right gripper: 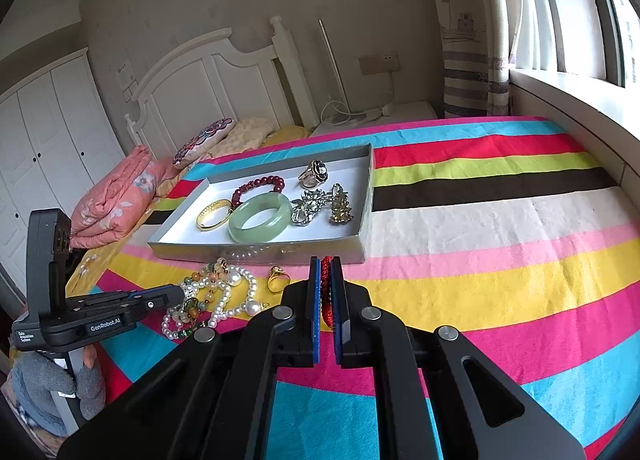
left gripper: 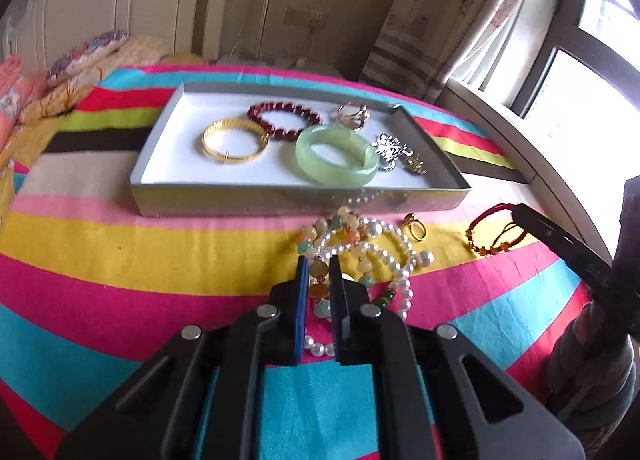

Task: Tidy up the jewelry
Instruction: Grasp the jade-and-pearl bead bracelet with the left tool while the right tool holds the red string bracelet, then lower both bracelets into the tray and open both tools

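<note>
A grey tray (left gripper: 280, 200) (right gripper: 256, 250) on the striped bed holds a gold bangle (left gripper: 234, 142), a dark red bead bracelet (left gripper: 284, 120), a green jade bangle (left gripper: 338, 154) (right gripper: 260, 218), a ring (right gripper: 314, 174) and silver brooches (right gripper: 310, 208). In front of it lie a pearl and coloured bead tangle (left gripper: 360, 248) (right gripper: 216, 292) and a gold ring (left gripper: 416, 226) (right gripper: 278, 278). My left gripper (left gripper: 319, 264) is shut on a coloured bead strand of the tangle. My right gripper (right gripper: 326, 264) is shut on a red cord bracelet (left gripper: 488, 234) (right gripper: 326, 288).
Pillows and a folded pink quilt (right gripper: 116, 200) lie at the head of the bed by the white headboard (right gripper: 208, 76). A window ledge (right gripper: 580, 108) runs along the right side. The striped bedspread (right gripper: 500, 244) stretches right of the tray.
</note>
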Action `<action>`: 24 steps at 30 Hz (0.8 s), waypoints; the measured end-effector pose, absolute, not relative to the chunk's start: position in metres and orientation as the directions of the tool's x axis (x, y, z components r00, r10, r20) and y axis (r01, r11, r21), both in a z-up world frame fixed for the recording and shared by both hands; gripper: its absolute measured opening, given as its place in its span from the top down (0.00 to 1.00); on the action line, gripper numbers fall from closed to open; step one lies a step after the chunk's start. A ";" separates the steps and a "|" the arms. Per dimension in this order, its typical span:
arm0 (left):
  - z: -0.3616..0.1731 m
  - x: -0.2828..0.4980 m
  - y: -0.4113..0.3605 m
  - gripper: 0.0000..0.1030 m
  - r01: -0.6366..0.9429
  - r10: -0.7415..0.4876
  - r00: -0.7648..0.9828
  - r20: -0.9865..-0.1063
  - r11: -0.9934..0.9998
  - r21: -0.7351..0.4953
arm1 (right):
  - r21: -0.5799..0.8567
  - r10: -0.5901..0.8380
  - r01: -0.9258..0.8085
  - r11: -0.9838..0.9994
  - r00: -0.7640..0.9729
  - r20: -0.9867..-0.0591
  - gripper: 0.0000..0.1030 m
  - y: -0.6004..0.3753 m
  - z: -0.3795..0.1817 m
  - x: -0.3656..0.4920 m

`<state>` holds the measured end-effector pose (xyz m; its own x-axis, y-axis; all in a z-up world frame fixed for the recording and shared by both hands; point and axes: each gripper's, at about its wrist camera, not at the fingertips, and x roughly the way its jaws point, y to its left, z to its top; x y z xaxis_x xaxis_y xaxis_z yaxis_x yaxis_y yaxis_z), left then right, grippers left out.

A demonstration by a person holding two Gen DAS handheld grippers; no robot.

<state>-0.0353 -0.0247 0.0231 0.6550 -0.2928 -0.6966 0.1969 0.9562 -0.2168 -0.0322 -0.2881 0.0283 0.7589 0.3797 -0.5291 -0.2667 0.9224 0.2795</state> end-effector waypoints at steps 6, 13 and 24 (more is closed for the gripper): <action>0.057 -0.048 -0.021 0.91 0.234 -0.315 0.712 -0.627 0.949 -0.211 | 0.275 0.376 -0.266 0.924 0.761 -0.529 0.93 -0.288 0.028 -0.033; 0.087 -0.054 -0.012 0.91 0.244 -0.312 0.752 -0.581 0.950 -0.196 | 0.265 0.373 -0.269 0.926 0.764 -0.527 0.93 -0.287 0.030 -0.033; 0.104 -0.057 0.001 0.91 0.228 -0.293 0.782 -0.550 0.956 -0.185 | 0.246 0.390 -0.305 0.920 0.773 -0.501 0.93 -0.279 0.035 -0.040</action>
<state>-0.0565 0.0012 0.1042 0.7822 -0.2931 -0.5498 0.2282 0.9559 -0.1850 -0.0400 -0.2795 0.0347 0.7725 0.3902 -0.5010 -0.3048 0.9200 0.2464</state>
